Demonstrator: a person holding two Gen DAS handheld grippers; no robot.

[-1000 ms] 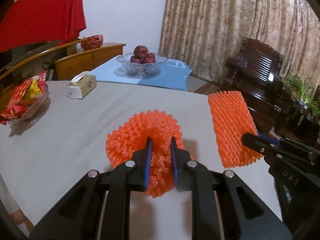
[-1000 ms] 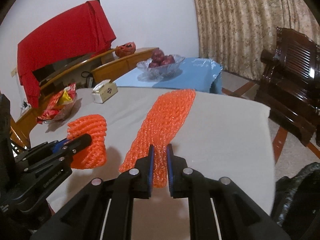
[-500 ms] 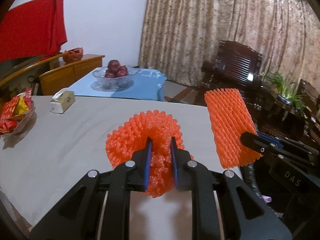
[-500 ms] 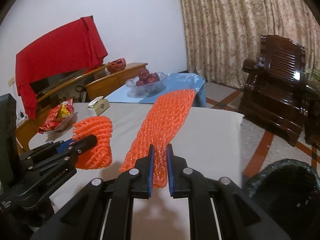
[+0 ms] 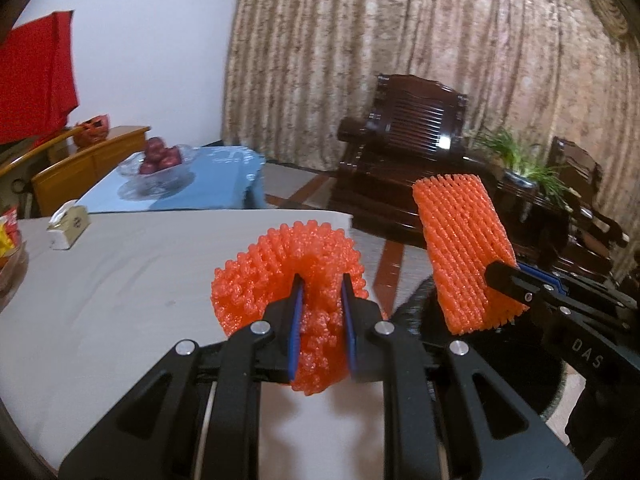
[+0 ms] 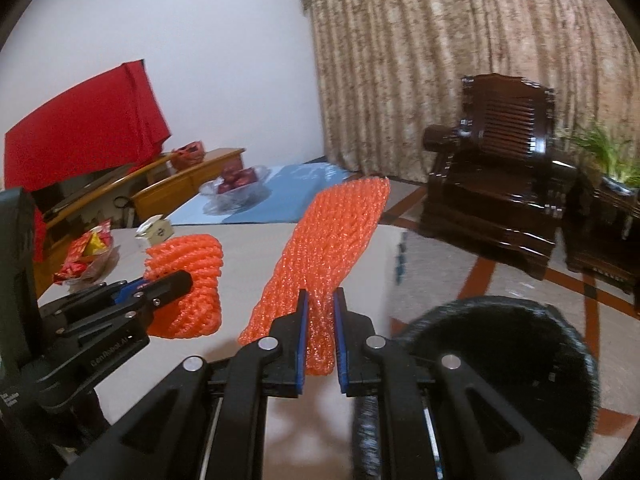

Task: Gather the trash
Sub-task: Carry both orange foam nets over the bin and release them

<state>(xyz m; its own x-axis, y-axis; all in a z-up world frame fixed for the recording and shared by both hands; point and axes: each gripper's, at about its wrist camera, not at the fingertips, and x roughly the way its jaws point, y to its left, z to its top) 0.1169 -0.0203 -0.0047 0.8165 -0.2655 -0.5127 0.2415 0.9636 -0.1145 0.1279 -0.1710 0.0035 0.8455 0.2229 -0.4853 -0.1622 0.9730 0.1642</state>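
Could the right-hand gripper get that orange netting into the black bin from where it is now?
Probably yes. The right gripper is shut on the flat orange foam net, and the black bin sits open just below and beside it past the table edge, with nothing between them.

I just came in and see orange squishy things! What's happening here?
Someone is tidying up with two grabber tools. The left gripper is squeezing a curled-up orange foam net, and the right gripper is pinching a long flat orange foam net. Both nets are lifted off the white table. A black trash bin sits on the floor just past the table's edge, close to the right gripper, so the nets look headed there.
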